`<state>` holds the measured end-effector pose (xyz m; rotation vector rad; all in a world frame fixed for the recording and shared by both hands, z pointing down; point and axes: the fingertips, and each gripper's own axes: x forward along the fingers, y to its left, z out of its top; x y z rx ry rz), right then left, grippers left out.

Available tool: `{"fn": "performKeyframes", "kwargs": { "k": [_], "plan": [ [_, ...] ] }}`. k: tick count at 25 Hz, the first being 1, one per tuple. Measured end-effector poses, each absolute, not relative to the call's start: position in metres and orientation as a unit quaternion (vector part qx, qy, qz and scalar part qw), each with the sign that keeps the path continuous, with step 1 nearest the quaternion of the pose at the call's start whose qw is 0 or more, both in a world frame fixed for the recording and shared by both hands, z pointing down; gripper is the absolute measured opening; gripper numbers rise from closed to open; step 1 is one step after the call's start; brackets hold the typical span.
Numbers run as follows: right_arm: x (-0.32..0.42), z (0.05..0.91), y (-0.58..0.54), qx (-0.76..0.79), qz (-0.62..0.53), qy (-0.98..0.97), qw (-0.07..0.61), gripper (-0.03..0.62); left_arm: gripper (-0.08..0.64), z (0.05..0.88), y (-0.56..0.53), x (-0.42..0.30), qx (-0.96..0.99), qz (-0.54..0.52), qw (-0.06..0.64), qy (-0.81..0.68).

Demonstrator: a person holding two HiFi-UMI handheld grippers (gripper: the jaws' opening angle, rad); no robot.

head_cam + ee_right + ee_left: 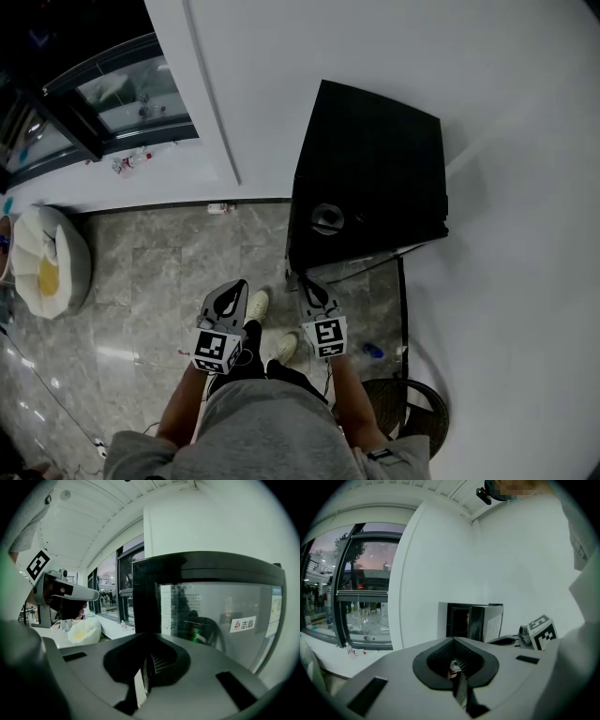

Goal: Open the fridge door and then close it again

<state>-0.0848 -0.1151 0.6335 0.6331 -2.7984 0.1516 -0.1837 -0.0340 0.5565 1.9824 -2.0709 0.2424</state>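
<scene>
A small black fridge [370, 169] stands against the white wall, its glass door [361, 264] facing me. My right gripper [312, 289] hovers just before the door's left front corner, jaws together and empty. In the right gripper view [145, 672] the glass door [215, 620] with a red-logo sticker fills the frame close ahead. My left gripper [228, 300] hangs over the floor left of the fridge, shut on nothing. From the left gripper view [457, 667] the fridge [471, 620] looks small against the wall. I cannot tell whether the door is ajar.
A white bag with something yellow in it [47, 262] lies at the left by a dark-framed window [103, 103]. A white pillar [202, 94] stands left of the fridge. A small bottle [217, 208] lies by the skirting. A round dark stool [412, 408] sits at the right.
</scene>
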Motion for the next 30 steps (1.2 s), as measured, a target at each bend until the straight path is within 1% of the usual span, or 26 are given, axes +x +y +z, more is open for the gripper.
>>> {"fn": "performKeyframes", "kwargs": {
  "k": [30],
  "plan": [
    [-0.132,0.639,-0.180,0.270,0.064,-0.951,0.137,0.026,0.005,0.557,-0.098,-0.229,0.713,0.083,0.128,-0.684]
  ]
}}
